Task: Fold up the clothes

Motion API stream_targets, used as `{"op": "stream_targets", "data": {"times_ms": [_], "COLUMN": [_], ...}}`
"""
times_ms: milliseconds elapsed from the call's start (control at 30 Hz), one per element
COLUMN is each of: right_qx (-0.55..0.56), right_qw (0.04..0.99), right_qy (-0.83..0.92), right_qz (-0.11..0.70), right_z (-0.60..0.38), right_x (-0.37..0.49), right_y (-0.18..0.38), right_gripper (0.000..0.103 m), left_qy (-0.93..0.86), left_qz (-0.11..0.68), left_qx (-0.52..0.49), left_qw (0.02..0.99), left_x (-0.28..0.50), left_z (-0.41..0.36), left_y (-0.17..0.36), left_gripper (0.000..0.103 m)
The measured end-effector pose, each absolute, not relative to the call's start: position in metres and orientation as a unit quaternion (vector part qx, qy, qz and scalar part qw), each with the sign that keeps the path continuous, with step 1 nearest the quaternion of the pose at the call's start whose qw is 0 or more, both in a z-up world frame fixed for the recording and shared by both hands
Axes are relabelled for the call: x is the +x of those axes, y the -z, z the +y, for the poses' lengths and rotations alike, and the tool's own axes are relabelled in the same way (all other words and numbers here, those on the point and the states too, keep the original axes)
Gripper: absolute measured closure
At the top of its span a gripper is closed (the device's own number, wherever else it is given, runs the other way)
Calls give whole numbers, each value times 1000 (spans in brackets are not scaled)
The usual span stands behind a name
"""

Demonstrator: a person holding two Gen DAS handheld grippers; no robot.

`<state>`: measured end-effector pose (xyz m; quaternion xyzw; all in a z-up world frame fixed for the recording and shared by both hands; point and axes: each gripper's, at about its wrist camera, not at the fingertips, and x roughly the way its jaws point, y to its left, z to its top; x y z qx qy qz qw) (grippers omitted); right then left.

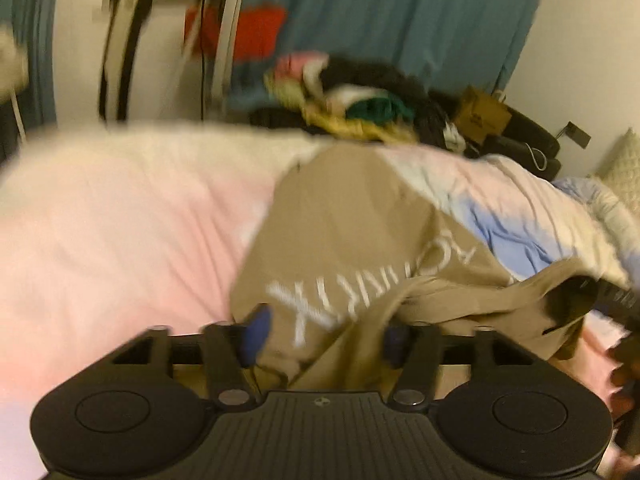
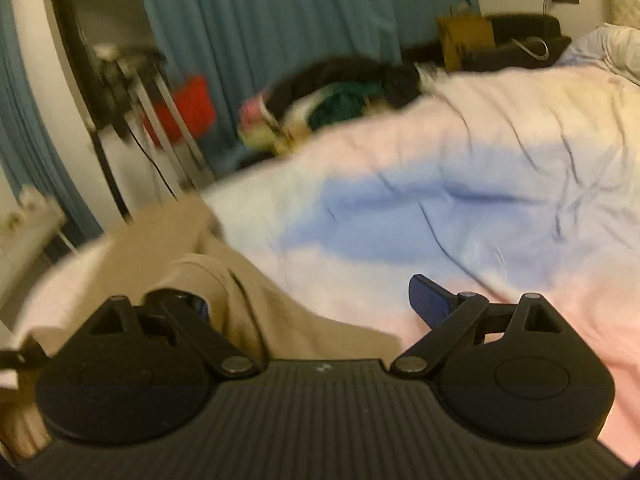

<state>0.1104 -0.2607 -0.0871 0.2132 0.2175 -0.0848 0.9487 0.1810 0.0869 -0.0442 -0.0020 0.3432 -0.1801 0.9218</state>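
A tan T-shirt [image 1: 352, 232] with white lettering lies print-up on the pink and blue bedspread [image 1: 100, 240]. Its near edge is bunched up towards me. My left gripper [image 1: 326, 336] is half closed, and a fold of the shirt fills the gap between its blue pads. In the right wrist view the shirt [image 2: 280, 320] drapes past the left finger of my right gripper [image 2: 315, 302]. That gripper stands wide open just above the bedspread [image 2: 440, 208], and its right pad is bare. Both views are blurred by motion.
A heap of mixed clothes [image 1: 352, 100] sits at the bed's far edge, in front of a teal curtain [image 1: 400, 20]. A brown paper bag [image 1: 484, 114] and dark furniture stand at the far right. A hand [image 1: 624, 364] shows at the right edge.
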Motion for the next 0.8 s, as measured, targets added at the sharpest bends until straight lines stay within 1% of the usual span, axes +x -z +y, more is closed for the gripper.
{"op": "stream_targets", "data": {"times_ms": [33,100,167,300,400,500,533,567,633,800], "right_qx": [218,224,231,237,247,251,251,252,256,256], "right_qw": [951,953,955,957,956,955,955,955,955,955], "right_qy": [80,72,63,41,26,22,21,20,16,26], "right_qz": [204,189,175,161,154,154,154,153,150,147], "right_z": [-260,-259,-258,-258,-258,-255,-253,-252,-250,-250], "right_x": [107,101,96,87,84,83,83,81,79,77], "right_y": [82,75,69,62,59,58,57,57,55,56], "right_gripper": [10,10,10,10,10,10,10,10,10,10], "left_qy": [184,196,207,230,265,268,268,266,261,143], "left_qz": [336,327,317,297,309,276,264,249,217,139], "left_qx": [2,3,4,7,-52,16,41,72,139,268], "left_qw": [924,925,926,926,912,923,926,928,930,942], "left_x": [175,164,153,132,134,117,111,104,91,85], "left_z": [85,82,80,74,83,62,54,41,11,-57], "left_y": [42,37,33,25,24,23,22,25,33,67], "left_gripper": [34,29,22,20,19,19,16,14,14,16]}}
